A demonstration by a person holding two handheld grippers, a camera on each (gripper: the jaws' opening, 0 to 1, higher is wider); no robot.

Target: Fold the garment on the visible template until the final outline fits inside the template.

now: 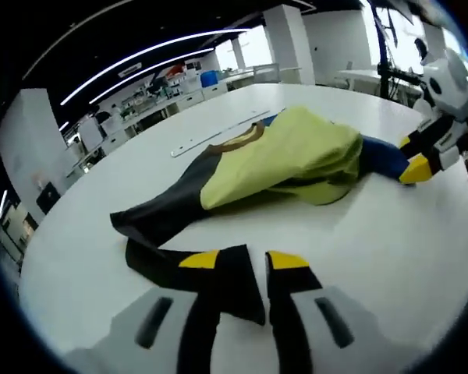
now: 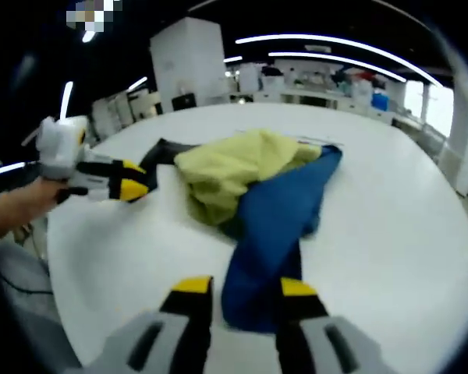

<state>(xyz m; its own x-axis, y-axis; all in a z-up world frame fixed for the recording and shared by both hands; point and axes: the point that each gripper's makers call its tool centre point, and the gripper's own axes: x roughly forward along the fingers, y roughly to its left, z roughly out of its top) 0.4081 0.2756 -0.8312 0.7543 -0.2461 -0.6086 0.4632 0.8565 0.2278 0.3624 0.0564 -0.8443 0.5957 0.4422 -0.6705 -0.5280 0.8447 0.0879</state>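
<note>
Garment (image 2: 253, 195) sleeve ends lie between both grippers' jaws.

garment (image 1: 281, 156) bunched on table (image 1: 359, 249), between grippers

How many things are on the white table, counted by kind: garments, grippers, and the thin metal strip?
Garments: 1, the yellow, blue and black garment
Grippers: 2, the left gripper on the black sleeve and the right gripper on the blue sleeve
Metal strips: 1, the thin strip beyond the garment
Total: 4
</note>
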